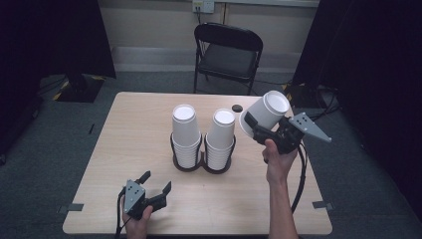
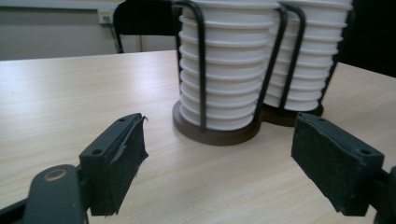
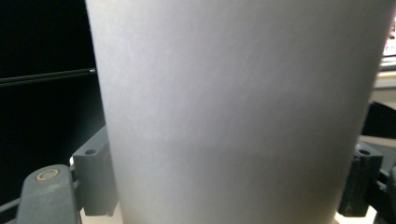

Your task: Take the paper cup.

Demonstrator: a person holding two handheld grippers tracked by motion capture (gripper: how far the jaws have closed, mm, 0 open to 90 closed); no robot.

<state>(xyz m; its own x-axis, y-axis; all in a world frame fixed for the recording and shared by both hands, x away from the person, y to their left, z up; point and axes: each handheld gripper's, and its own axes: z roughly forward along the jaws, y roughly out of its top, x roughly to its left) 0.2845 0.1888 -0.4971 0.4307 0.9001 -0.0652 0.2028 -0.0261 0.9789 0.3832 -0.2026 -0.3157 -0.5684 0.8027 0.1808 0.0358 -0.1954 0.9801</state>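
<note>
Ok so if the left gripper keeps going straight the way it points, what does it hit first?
Probably the nearer stack of white cups in its dark holder; the open left gripper points at its base across bare table.

Two cup stacks (image 1: 184,134), one lifted cup (image 1: 266,112), one chair (image 1: 226,52).

A black folding chair (image 1: 228,52) stands beyond the wooden table (image 1: 129,134).
</note>
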